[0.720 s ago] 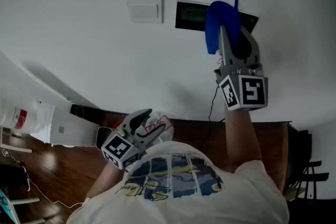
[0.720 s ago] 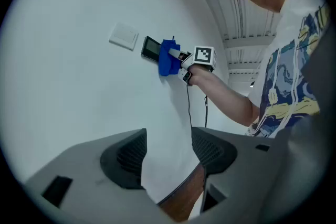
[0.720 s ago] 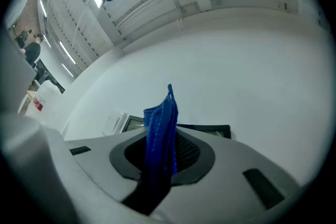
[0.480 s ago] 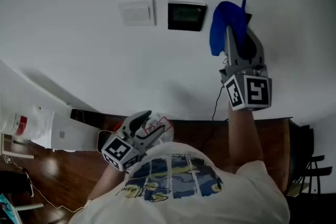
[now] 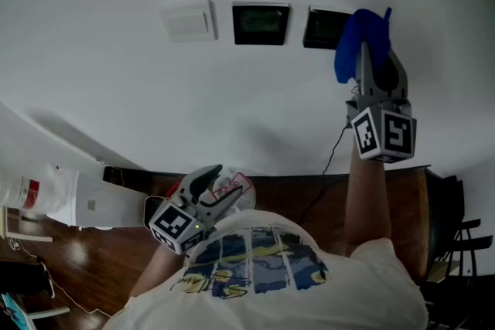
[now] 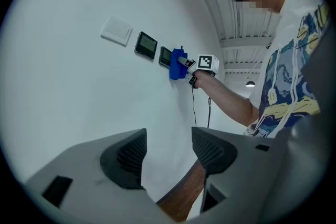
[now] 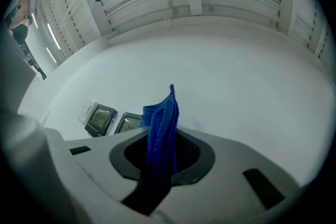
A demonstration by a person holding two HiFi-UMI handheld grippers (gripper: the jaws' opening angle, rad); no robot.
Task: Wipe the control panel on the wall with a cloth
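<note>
At the wall, arm raised: right gripper (image 7: 164, 157) has both jaws pressed together on the blue cloth (image 7: 161, 123). The cloth is pinched as a bunched vertical fold, and its top corner stands above the jaw tips.

Head view: the cloth (image 5: 360, 39) lies against the white wall (image 5: 116, 89) and covers the right edge of the right control panel (image 5: 323, 27). Whether the fabric presses the panel face or only overlaps it cannot be told. The marker cube (image 5: 381, 134) sits below the jaws, and a forearm runs down from it.

Right gripper view: both dark panels lie left of the cloth. The right control panel (image 7: 128, 123) is partly behind the jaw body.

Row on the wall, left to right: white switch plate (image 5: 187, 19), middle control panel (image 5: 261, 23), right control panel. They stand close to each other but apart.

Left gripper (image 6: 168, 152): jaws spread, nothing between them. Through the gap only wall and a strip of brown wood (image 6: 181, 199) show. In the head view it is held low (image 5: 213, 185) by the printed shirt (image 5: 255, 259), well apart from the panels.

A thin dark cable (image 5: 329, 158) hangs beside the raised arm.
</note>
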